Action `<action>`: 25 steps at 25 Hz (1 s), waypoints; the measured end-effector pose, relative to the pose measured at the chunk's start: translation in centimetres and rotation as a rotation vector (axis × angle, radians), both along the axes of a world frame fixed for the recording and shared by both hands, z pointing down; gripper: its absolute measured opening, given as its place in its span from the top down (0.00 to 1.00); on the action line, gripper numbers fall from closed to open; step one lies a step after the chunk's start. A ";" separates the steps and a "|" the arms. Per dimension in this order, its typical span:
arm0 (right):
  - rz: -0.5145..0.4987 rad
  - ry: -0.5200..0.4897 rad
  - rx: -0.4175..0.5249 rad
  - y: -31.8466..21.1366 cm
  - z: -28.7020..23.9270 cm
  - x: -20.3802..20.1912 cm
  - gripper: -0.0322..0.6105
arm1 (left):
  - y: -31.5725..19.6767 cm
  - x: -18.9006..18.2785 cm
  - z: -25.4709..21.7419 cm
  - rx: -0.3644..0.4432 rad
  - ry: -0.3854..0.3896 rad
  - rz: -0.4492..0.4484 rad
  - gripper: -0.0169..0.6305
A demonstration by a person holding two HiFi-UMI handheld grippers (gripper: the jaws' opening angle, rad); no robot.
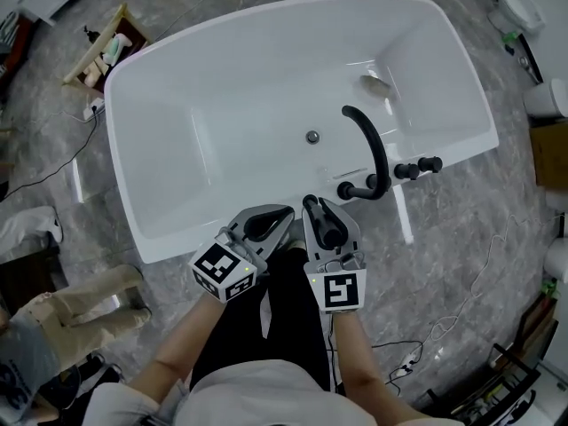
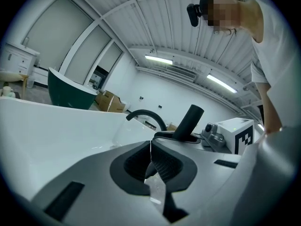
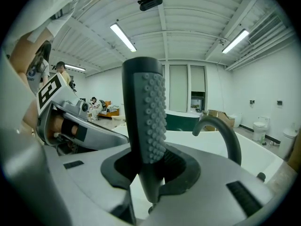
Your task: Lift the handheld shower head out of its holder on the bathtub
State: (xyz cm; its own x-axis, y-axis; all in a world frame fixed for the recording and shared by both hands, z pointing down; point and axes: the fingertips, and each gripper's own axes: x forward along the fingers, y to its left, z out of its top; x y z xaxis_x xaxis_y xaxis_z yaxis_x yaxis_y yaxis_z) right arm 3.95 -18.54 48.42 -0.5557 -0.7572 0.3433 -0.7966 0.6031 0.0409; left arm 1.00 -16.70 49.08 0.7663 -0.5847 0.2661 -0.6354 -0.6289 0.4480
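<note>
- Right gripper view: the right hand-held gripper (image 3: 150,173) pinches the black shower head (image 3: 146,121), which stands upright.
- Left gripper view: the left hand-held gripper (image 2: 153,161) is pressed together, holding nothing.
- Head view: the shower head is by the bathtub's (image 1: 240,105) near rim.

Bathtub (image 1: 126,149) on floor. Spout (image 1: 373,140) on near rim, toward right corner; knobs (image 1: 419,167) just right of it (same rim). Drain (image 1: 312,137) in tub bottom, left of spout. Before near rim: left hand-held gripper (image 1: 266,223) beside right hand-held gripper (image 1: 330,216); shower head (image 3: 143,140) upright between the right one's jaws.
</note>
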 end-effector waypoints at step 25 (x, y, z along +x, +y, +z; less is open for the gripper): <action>0.130 -0.129 0.035 -1.0 -9.5 1.6 0.79 | -2.0 1.3 -7.8 0.124 0.022 0.044 0.96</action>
State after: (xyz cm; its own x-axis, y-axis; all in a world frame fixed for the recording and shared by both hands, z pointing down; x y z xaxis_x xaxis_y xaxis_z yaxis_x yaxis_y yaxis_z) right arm 5.56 -19.54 38.96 -0.4899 -0.8359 0.2473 -0.8678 0.4946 -0.0475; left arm 2.34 -18.67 41.24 0.7968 -0.5779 0.1766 -0.5969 -0.7074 0.3785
